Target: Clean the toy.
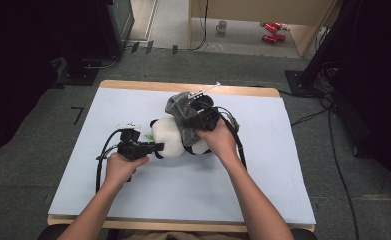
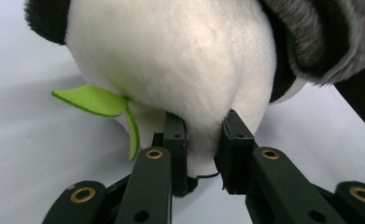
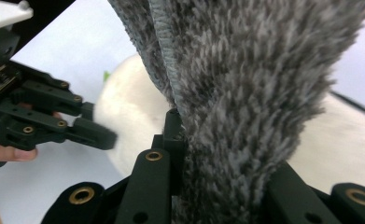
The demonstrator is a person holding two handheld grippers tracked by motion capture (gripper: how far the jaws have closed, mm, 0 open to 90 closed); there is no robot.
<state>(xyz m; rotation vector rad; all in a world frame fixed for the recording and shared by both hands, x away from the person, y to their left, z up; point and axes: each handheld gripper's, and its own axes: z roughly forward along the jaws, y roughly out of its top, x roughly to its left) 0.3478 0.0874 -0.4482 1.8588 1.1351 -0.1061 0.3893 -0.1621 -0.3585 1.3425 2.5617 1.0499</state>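
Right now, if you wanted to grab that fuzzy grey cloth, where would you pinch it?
Probably at its edge seam: the grey fleece cloth hangs in a loose fold over the panda plush, so thin jaws coming from the plush's side, as the right gripper does, can clamp it.

This looks like a lab or test room set up for recording. A wooden counter (image 1: 263, 92) topped with a pale blue sheet (image 1: 133, 190) stands alone on grey carpet (image 1: 28, 150). Black cables (image 1: 333, 150) trail across the floor at three o'clock, and dark equipment stands (image 1: 328, 45) rise at two and ten o'clock. At twelve o'clock, under a light wood partition (image 1: 263, 12), a mug (image 1: 222, 26) and red cans (image 1: 273, 31) lie on the floor.
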